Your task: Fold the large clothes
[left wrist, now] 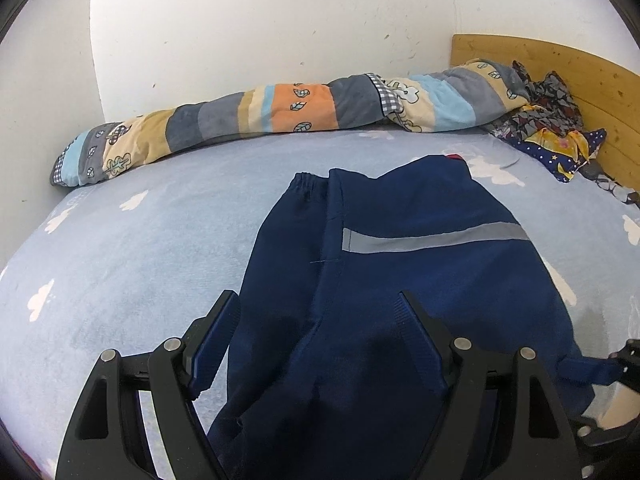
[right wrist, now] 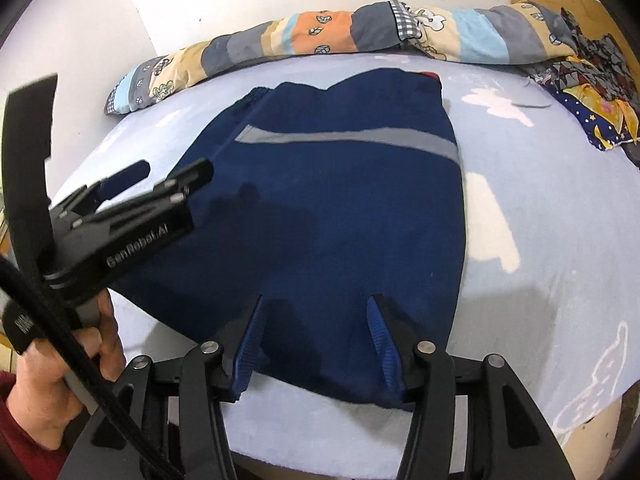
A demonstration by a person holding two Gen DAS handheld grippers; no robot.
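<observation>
A navy garment (left wrist: 400,280) with a grey reflective stripe (left wrist: 436,236) lies folded on the light-blue bed sheet (left wrist: 140,264); it also shows in the right wrist view (right wrist: 340,208). My left gripper (left wrist: 320,304) is open, its fingers spread over the garment's near left part; it shows from the side in the right wrist view (right wrist: 176,172). My right gripper (right wrist: 316,308) is open, its fingers spread just above the garment's near edge. Its tip shows at the right edge of the left wrist view (left wrist: 628,360).
A rolled patchwork quilt (left wrist: 280,116) lies along the white wall at the back. Crumpled patterned clothes (left wrist: 552,128) are piled at the back right by the wooden headboard (left wrist: 560,64). The bed's near edge (right wrist: 320,456) is close below my right gripper.
</observation>
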